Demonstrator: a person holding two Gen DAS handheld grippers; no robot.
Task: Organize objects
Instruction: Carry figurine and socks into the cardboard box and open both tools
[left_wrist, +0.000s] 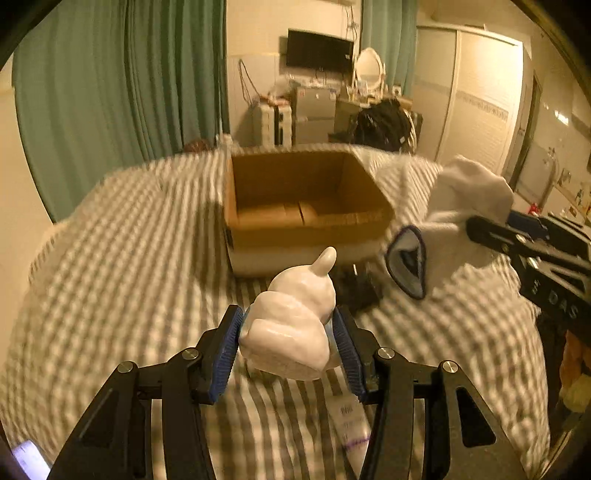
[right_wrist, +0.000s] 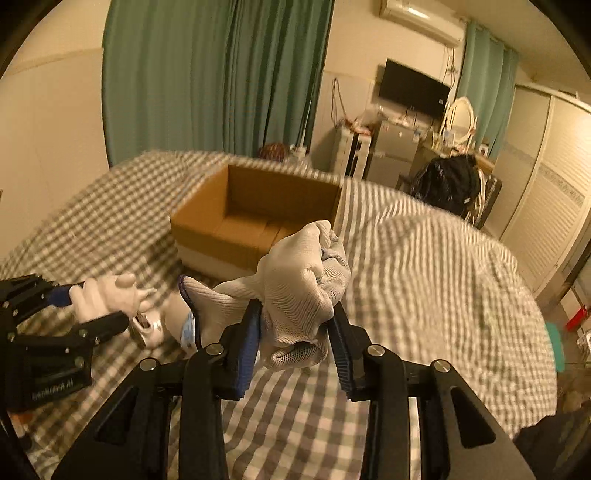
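Observation:
My left gripper is shut on a white figurine and holds it above the checked bed; it also shows in the right wrist view. My right gripper is shut on a white sock with a dark-trimmed cuff, held in the air. The sock also shows in the left wrist view, to the right of the figurine. An open, empty cardboard box stands on the bed ahead of both grippers, seen too in the right wrist view.
A checked bedsheet covers the bed. A tube lies on it under my left gripper and a dark object lies near the box. A small metallic item lies below the left gripper. Green curtains, a TV and cabinets stand behind.

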